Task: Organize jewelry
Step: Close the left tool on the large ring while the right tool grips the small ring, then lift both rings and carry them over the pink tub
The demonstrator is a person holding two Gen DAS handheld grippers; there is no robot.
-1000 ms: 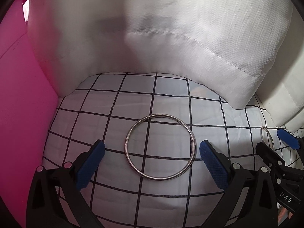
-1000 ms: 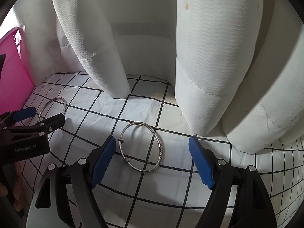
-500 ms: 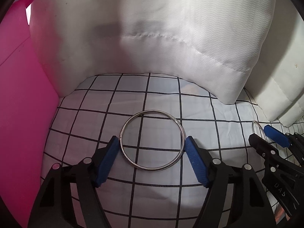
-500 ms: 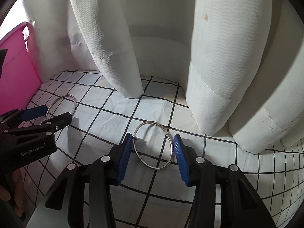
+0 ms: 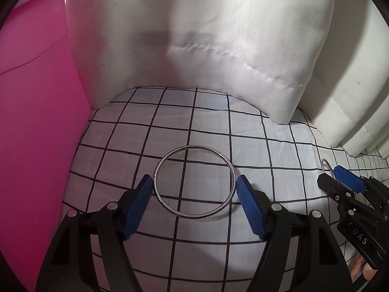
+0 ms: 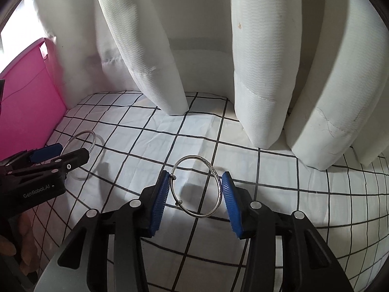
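Silver first: your left gripper (image 5: 193, 203) is pinching the plain bangle (image 5: 194, 181) across its width, blue pads (image 5: 137, 206) touching the hoop's outer edge on both sides, ring lying roughly flat w/ its shadow on the cloth underneath, so it looks lifted a bit. Your right gripper (image 6: 194, 194) is clamped the same way on the beaded bangle (image 6: 197, 186), a smaller hoop w/ two tiny beads on its left side and a patterned stretch on the right; pads pressed against both edges, its shadow falling on the cloth below. From the right wrist view you can see the left gripper at the left edge w/ the plain bangle sticking out past its tips, clear of the cloth. From the left wrist view the right gripper sits at the far right, only a sliver of its ring showing. Under both is the white grid cloth (image 5: 255, 131) w/ black lines. Behind hang the white curtains (image 6: 267, 73) in thick folds, hems touching the cloth. A pink bin (image 5: 36, 121) stands at the left, right beside the cloth edge. Fingertips of your hands peek in at frame corners.
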